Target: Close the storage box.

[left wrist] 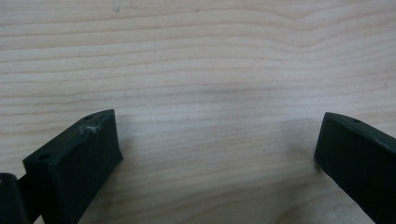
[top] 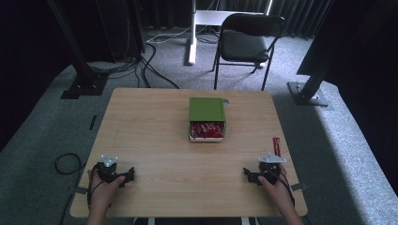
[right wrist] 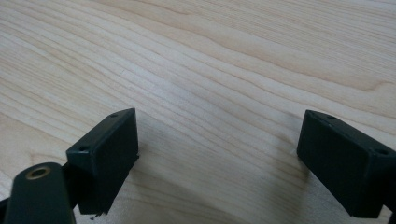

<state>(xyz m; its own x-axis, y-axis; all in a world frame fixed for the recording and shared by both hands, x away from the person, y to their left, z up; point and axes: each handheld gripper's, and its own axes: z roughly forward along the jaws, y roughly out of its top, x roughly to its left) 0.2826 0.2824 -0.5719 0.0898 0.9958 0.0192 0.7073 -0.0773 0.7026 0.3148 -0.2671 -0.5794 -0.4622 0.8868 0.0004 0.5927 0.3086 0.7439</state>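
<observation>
A box with a green lid [top: 207,109] slid partly back sits at the middle of the wooden table [top: 155,140]; red packets [top: 206,130] show in its open front part. One red packet [top: 277,146] lies alone near the right edge. My left gripper [top: 130,176] rests at the front left, held by a hand, its jaws wide apart over bare wood [left wrist: 215,140]. My right gripper [top: 246,175] rests at the front right, just in front of the loose packet, also open with bare wood [right wrist: 219,135] between its fingers.
A black folding chair [top: 246,42] and a white table leg [top: 191,33] stand on the grey carpet beyond the table. Black frame posts [top: 80,61] [top: 314,75] flank the far corners. Cables lie on the floor at the left [top: 65,164].
</observation>
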